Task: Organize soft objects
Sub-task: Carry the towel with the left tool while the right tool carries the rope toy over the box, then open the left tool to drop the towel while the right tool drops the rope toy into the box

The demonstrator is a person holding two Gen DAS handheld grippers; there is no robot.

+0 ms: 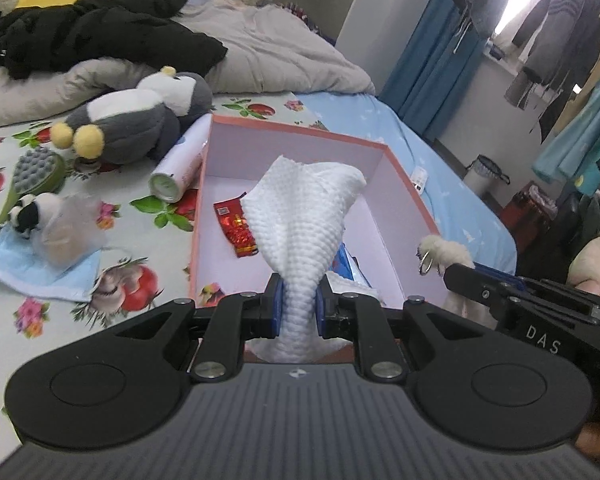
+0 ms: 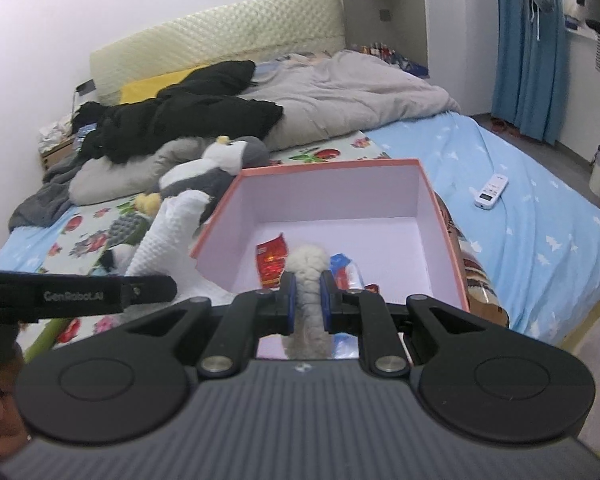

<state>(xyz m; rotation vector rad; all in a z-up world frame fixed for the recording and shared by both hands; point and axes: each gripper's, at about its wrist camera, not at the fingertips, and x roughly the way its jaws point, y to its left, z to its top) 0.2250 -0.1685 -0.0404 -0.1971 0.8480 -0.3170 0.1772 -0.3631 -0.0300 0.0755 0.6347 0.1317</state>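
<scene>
My left gripper [image 1: 299,305] is shut on a white waffle-textured cloth [image 1: 304,216], which stands up over the open pink box [image 1: 288,132]. My right gripper [image 2: 308,302] is shut on a cream fluffy keychain toy [image 2: 309,268], held over the same box [image 2: 328,169]; in the left wrist view the toy [image 1: 446,254] shows by the box's right wall, with its metal ring. A red packet [image 1: 236,229] and a blue-and-white packet [image 2: 346,268] lie inside the box. The white cloth [image 2: 168,236] also appears to the left in the right wrist view.
On the floral sheet lie a grey penguin plush [image 1: 140,114], a white spray can [image 1: 182,168], a green brush [image 1: 32,172], a small panda toy [image 1: 26,212] in clear wrap and a blue face mask [image 1: 40,268]. A remote [image 2: 491,191] rests on the blue sheet. Black clothes [image 2: 180,116] and a grey duvet [image 2: 340,88] lie behind.
</scene>
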